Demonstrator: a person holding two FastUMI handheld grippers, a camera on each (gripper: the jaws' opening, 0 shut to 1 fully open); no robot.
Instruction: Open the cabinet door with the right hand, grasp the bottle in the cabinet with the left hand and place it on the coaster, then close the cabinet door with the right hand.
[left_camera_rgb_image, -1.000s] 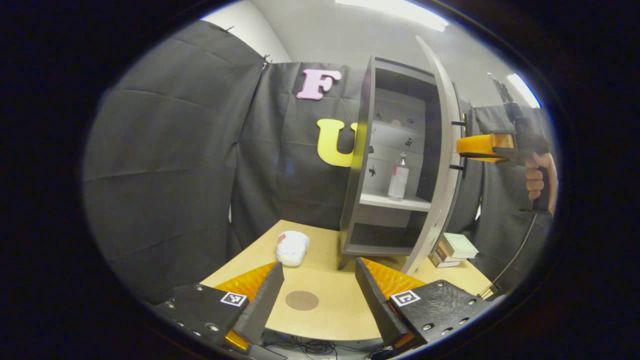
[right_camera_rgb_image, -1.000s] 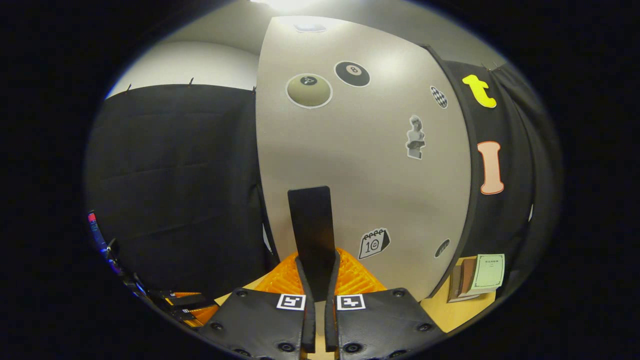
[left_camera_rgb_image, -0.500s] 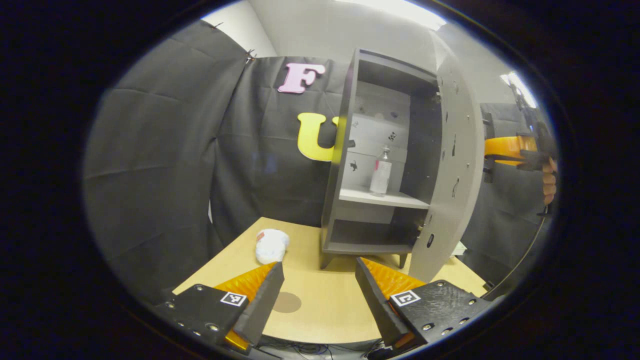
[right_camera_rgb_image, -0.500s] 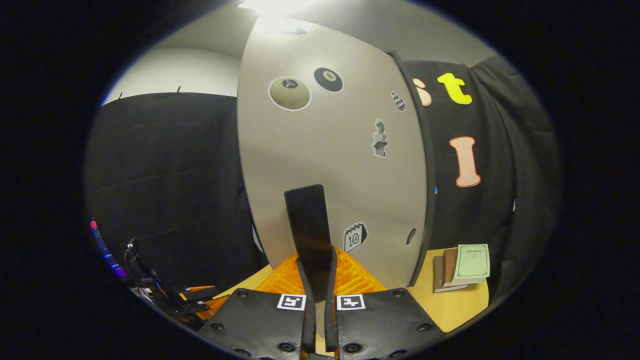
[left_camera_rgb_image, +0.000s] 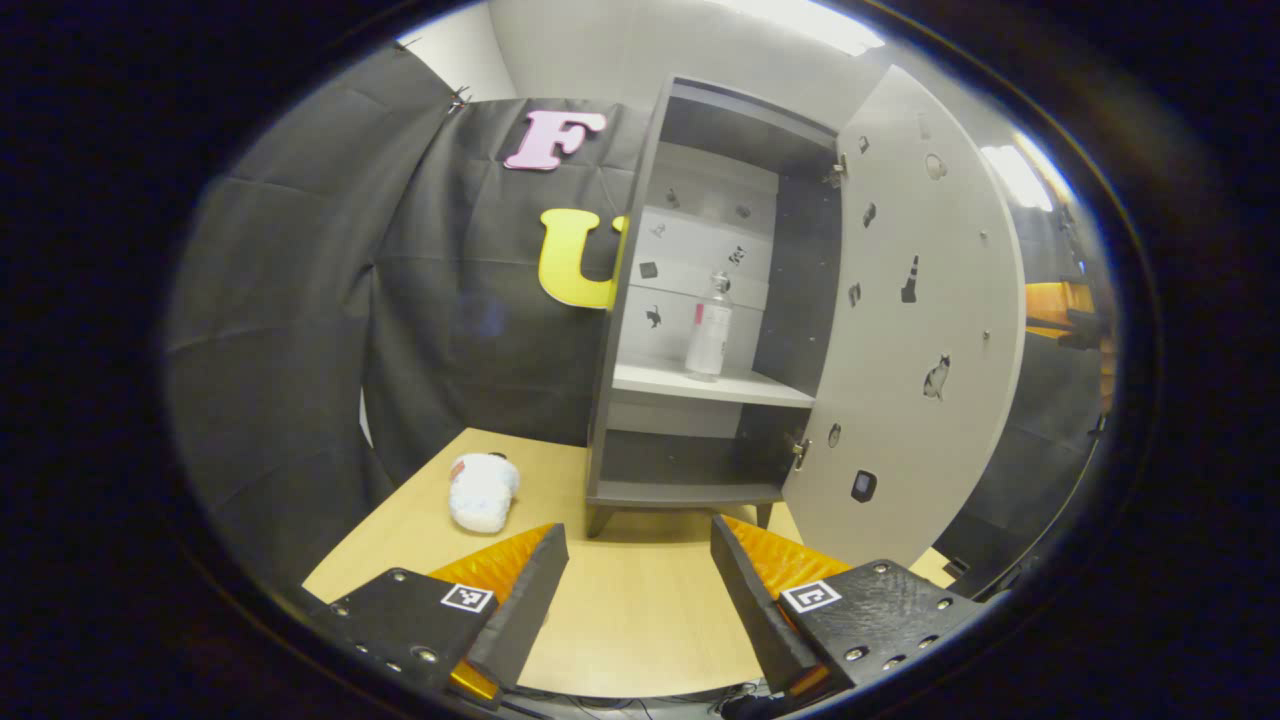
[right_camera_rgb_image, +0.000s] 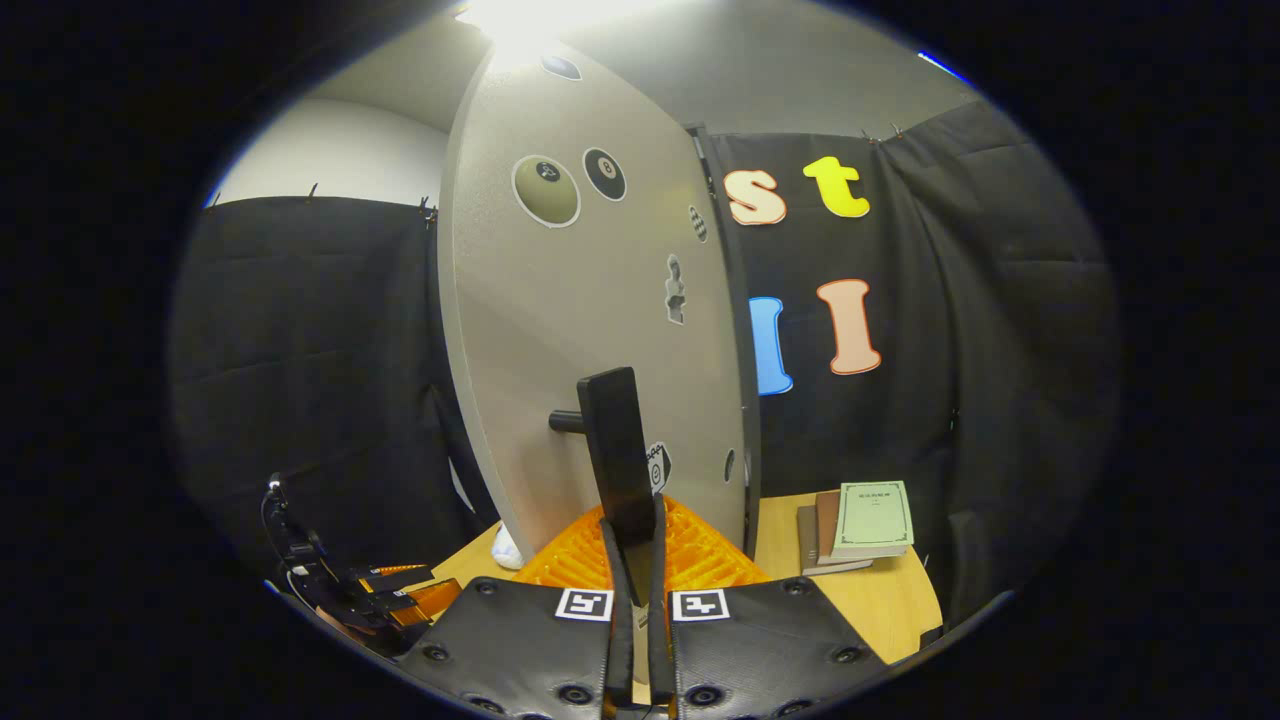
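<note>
The grey cabinet (left_camera_rgb_image: 625, 300) stands on the wooden table with its door (left_camera_rgb_image: 910, 330) swung wide to the right. A clear bottle (left_camera_rgb_image: 708, 338) with a pink label is upright on the middle shelf. My left gripper (left_camera_rgb_image: 637, 540) is open low over the table in front of the cabinet, well short of the bottle and holding nothing. In the right gripper view my right gripper (right_camera_rgb_image: 632, 515) is shut on the door's black handle (right_camera_rgb_image: 615, 440), on the stickered outer face of the door (right_camera_rgb_image: 590, 330). Its orange body (left_camera_rgb_image: 1058, 303) peeks past the door's edge.
A white soft bundle (left_camera_rgb_image: 482, 490) lies on the table (left_camera_rgb_image: 640, 610) left of the cabinet. A stack of books (right_camera_rgb_image: 860, 515) sits on the table corner right of the door. Black cloth walls close in behind and at the sides.
The door has swung much further open, pulled by my right gripper on the handle. The left gripper view has shifted so the cabinet interior faces it; the round coaster slid out of sight behind the left finger.
</note>
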